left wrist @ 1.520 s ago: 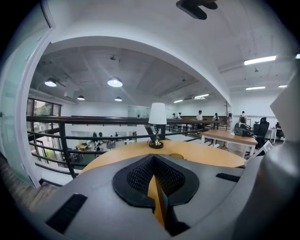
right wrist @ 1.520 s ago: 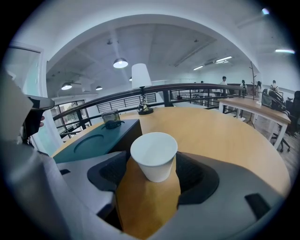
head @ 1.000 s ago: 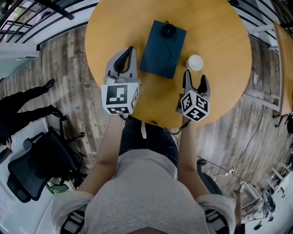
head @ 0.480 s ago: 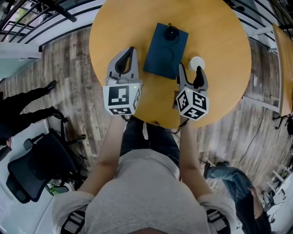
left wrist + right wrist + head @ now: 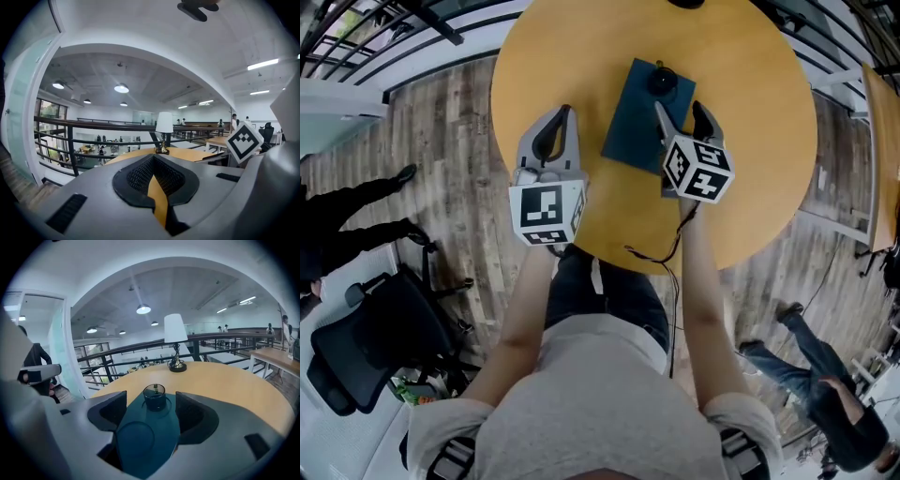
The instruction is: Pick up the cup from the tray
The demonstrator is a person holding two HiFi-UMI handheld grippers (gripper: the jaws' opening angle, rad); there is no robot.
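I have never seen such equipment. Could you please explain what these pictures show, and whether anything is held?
There is no robot here. A person holds a two-jaw tool in each hand. The head view comes from a camera on the person's head, looking down. The two gripper views come from a camera on each tool. On the round wooden table lies a dark blue tray with a dark cup on it. The right gripper has its jaws open, aimed at the cup. The left gripper is shut and empty. Nothing is held.

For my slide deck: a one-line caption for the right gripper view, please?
Open right tool faces the dark cup on the blue tray, lamp behind.
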